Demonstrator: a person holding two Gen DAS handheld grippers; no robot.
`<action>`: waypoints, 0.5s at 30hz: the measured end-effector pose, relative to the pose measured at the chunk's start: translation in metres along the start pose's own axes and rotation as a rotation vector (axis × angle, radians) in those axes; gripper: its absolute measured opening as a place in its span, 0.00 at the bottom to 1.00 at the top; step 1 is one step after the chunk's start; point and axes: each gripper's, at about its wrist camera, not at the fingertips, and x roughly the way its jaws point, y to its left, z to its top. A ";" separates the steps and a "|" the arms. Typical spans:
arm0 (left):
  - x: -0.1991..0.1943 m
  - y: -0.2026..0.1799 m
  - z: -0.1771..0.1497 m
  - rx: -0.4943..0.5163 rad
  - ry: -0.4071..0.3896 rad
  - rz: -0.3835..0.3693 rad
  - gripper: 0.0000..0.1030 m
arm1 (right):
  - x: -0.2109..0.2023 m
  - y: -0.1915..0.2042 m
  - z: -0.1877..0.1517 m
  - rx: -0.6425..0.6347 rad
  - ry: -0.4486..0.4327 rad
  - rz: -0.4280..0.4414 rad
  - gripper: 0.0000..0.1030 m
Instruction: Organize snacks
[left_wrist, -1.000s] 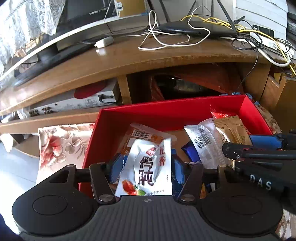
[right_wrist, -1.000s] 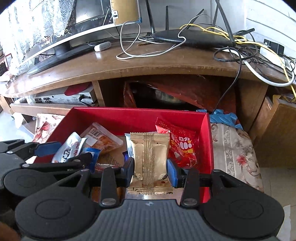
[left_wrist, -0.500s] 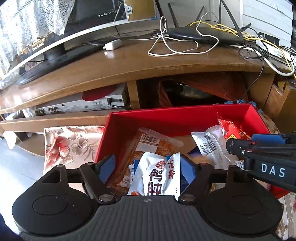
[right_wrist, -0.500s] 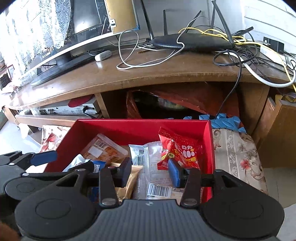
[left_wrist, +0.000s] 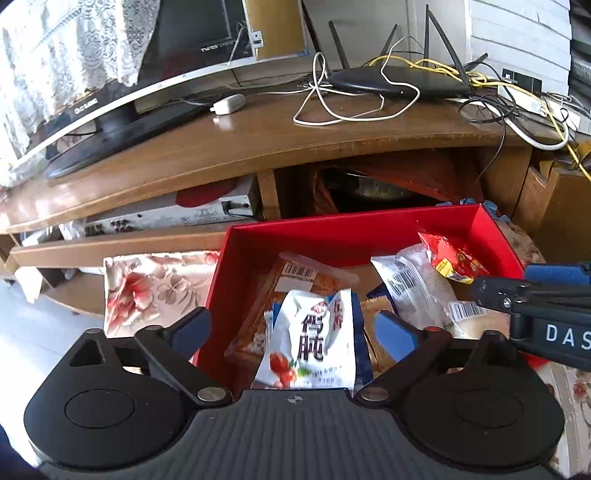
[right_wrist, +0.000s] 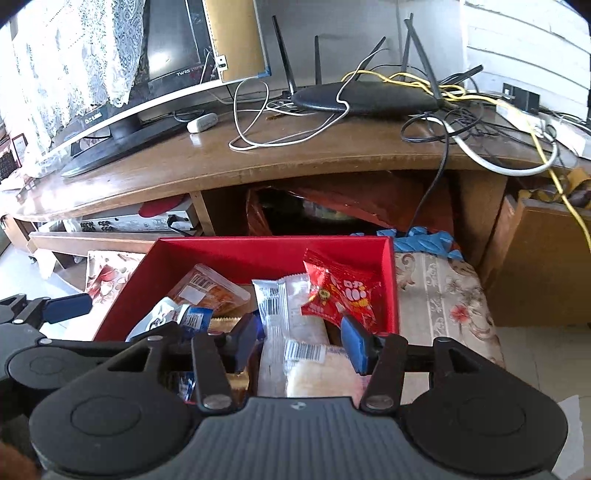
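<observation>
1. Red open-top cardboard box (left_wrist: 369, 236) sits mid-frame in both wrist views, on a floral cloth (left_wrist: 147, 284), below the brown wooden bench (left_wrist: 258, 147) with a black router (left_wrist: 399, 83) and white cables.
2. Left gripper (left_wrist: 291, 332): jaws opening, near full spread. White foil snack packet with red and black print (left_wrist: 314, 339) lies between the blue pads, clear of both, resting in the box.
3. Right gripper (right_wrist: 301, 341): jaws opening, moderate gap. Clear plastic pastry packet with barcode (right_wrist: 295, 332) lies between the pads; no contact visible.
4. Red crinkly snack bag (right_wrist: 343, 295) leans in the box's right rear corner, touching the clear packet.
5. Orange tray-style packet (left_wrist: 295, 288) lies at the box's left rear, under the white packet.
6. Right gripper shows at the right edge of the left wrist view, just beside the box.
</observation>
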 end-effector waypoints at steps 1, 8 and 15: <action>-0.003 0.001 -0.002 -0.004 -0.005 -0.002 0.99 | -0.003 0.000 -0.002 0.003 0.003 -0.005 0.54; -0.024 0.002 -0.021 -0.013 -0.015 -0.008 1.00 | -0.025 0.002 -0.022 0.004 0.028 -0.029 0.56; -0.041 -0.001 -0.048 0.016 0.003 0.016 1.00 | -0.047 0.002 -0.050 0.028 0.061 -0.024 0.56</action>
